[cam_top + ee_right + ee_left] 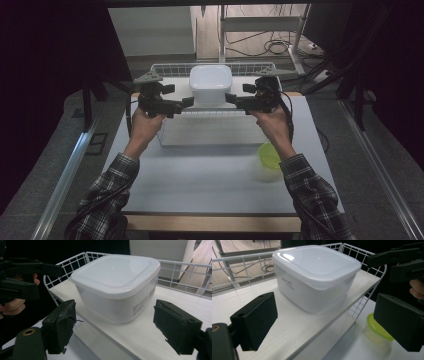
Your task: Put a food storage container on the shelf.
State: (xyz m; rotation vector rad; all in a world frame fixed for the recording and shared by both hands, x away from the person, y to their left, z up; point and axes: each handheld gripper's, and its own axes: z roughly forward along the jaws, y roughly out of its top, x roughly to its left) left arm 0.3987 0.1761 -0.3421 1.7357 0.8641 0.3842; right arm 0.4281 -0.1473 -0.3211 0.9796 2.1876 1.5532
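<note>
Table surface (210, 185), white and rectangular, is seen under a white wire-sided shelf rack (170, 67) with a pale board. A white square plastic container with a fitted lid (210, 84) is stood upright on that board, near its front edge. A small clear tub with a lime-green lid (269, 156) is placed on the table, just beside the person's right forearm. The container is flanked by both tools. The left black two-jaw gripper (187, 102) is held with jaws spread wide, nothing between them. The right black two-jaw gripper (231, 98) is likewise held wide and empty. Contact with the container appears absent, though the high view is dim.
</note>
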